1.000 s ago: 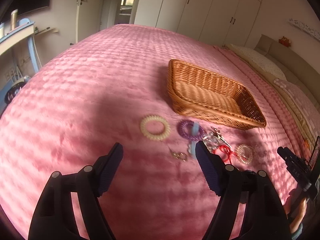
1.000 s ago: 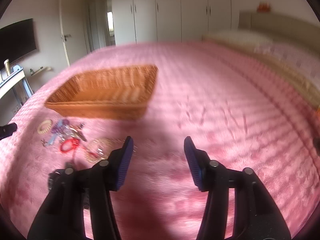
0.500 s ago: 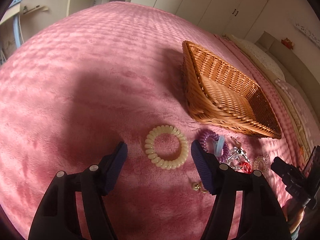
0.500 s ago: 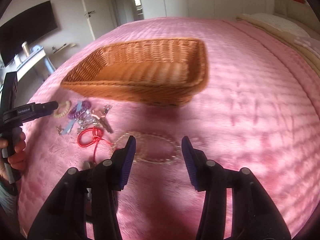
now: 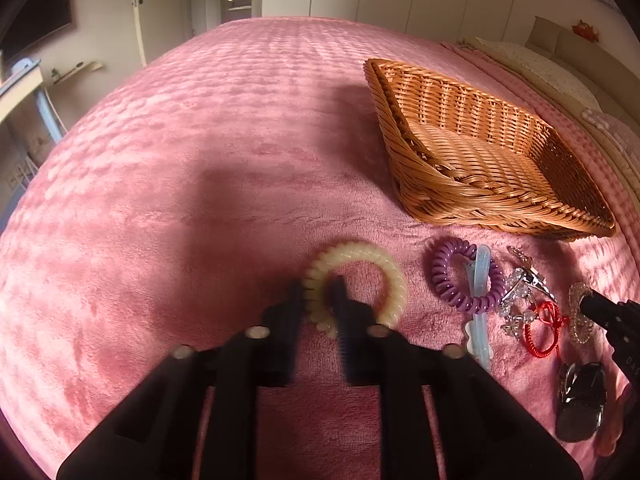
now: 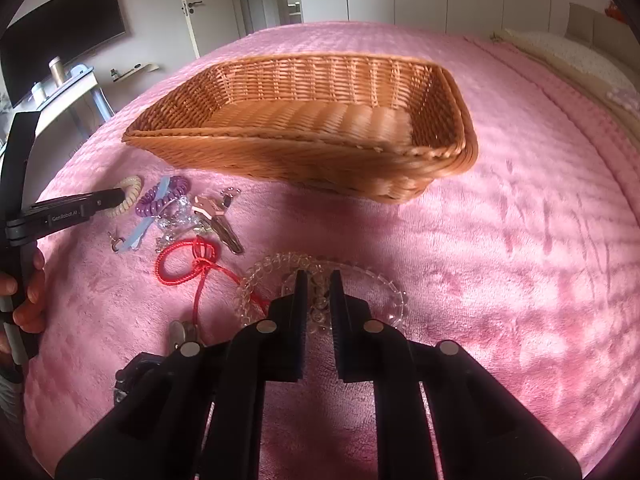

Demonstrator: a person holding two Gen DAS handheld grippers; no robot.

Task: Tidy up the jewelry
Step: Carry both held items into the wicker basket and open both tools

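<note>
The left gripper (image 5: 318, 294) has just closed its fingers (image 5: 292, 312) on the near-left arc of the cream spiral hair tie (image 5: 360, 276), which lies on the pink bed cover (image 5: 180, 184); its side, seen from the right wrist, reads "GenRobot.AI". The right gripper (image 6: 319, 292) has likewise just closed, its fingers (image 6: 298, 308) nearly together and pinching a strand of the clear bead bracelet (image 6: 384, 288) flat on the cover. Between the two lie a purple spiral hair tie (image 5: 452, 284) with a pale blue clip (image 5: 480, 300) across it, a heap of crystal pieces and metal clips (image 6: 208, 216), and a red cord bracelet (image 6: 184, 264) whose tail runs under the beads. A dark shiny object (image 5: 580, 400) sits near the right hand. Just beyond them stands the empty wicker basket (image 6: 304, 152), near the cover's middle. A hand (image 6: 24, 300) grips the left handle
</note>
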